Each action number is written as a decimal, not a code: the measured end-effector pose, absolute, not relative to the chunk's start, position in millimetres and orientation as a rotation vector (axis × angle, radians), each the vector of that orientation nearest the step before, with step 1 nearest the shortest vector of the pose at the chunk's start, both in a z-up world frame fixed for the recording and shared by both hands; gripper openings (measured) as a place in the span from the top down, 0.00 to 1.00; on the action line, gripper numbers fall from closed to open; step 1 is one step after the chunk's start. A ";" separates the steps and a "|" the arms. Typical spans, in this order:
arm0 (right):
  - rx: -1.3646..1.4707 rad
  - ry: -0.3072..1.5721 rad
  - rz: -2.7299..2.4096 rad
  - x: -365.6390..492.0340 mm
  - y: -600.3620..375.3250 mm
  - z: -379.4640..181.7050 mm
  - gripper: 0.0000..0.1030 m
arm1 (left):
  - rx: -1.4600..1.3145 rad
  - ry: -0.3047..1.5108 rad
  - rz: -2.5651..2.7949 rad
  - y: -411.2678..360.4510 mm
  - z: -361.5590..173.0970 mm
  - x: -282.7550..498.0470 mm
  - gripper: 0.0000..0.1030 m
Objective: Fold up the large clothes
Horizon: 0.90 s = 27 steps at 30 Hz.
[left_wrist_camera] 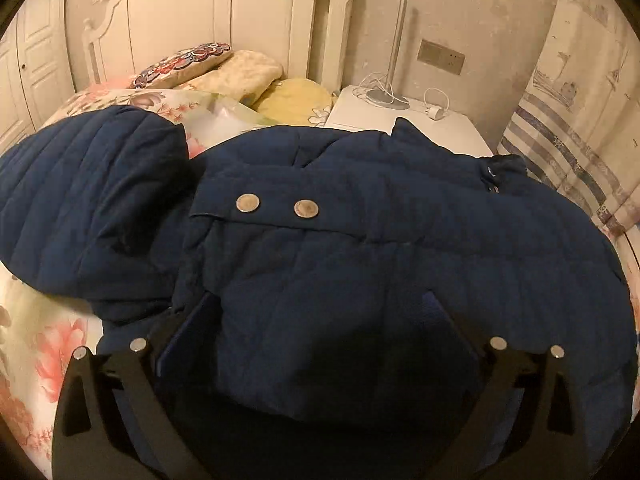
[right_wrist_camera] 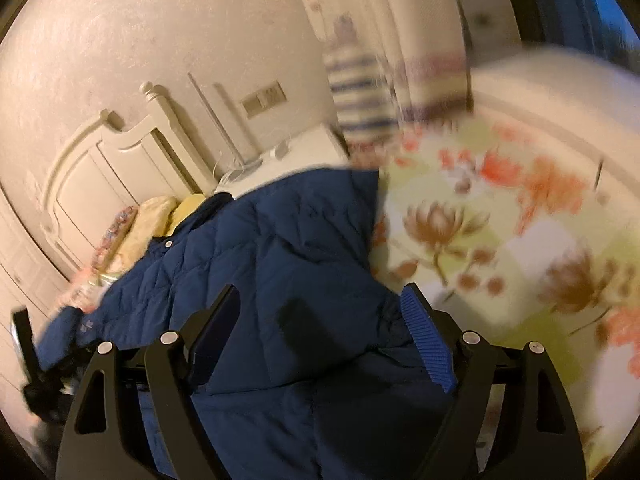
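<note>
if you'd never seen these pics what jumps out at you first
A big navy quilted jacket fills the middle of both views, spread over a floral bedspread, with two silver snap buttons shining on a flap near its top. The left gripper stands wide open with a bulge of the jacket between its fingers. Behind, a white headboard and a white nightstand with a lamp and charger sit against the wall.
</note>
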State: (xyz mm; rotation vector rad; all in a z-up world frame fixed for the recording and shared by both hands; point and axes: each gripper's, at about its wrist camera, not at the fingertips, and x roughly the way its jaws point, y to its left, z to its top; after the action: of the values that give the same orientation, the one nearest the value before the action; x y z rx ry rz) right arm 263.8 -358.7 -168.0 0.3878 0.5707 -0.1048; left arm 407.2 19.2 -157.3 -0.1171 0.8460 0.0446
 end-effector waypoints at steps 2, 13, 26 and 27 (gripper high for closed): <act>0.240 0.530 -0.044 260.8 -329.2 -157.1 0.23 | -0.142 0.835 0.034 22.7 -154.4 405.9 0.02; 0.072 0.849 -0.047 304.8 -285.9 -175.4 0.21 | -0.181 0.818 0.008 35.3 -153.5 394.8 0.02; 0.014 0.973 -0.118 413.3 -284.9 -179.3 0.12 | -0.196 0.813 0.001 37.5 -152.7 391.1 0.02; 0.022 0.955 -0.130 413.1 -282.4 -172.6 0.12 | -0.198 0.813 0.001 37.5 -152.9 391.4 0.02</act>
State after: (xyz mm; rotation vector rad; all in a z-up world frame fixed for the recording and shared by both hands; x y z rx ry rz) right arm 413.0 -282.4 -172.6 0.0219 0.9547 -0.1300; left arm 391.4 37.5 -152.9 -0.1981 0.8133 0.0010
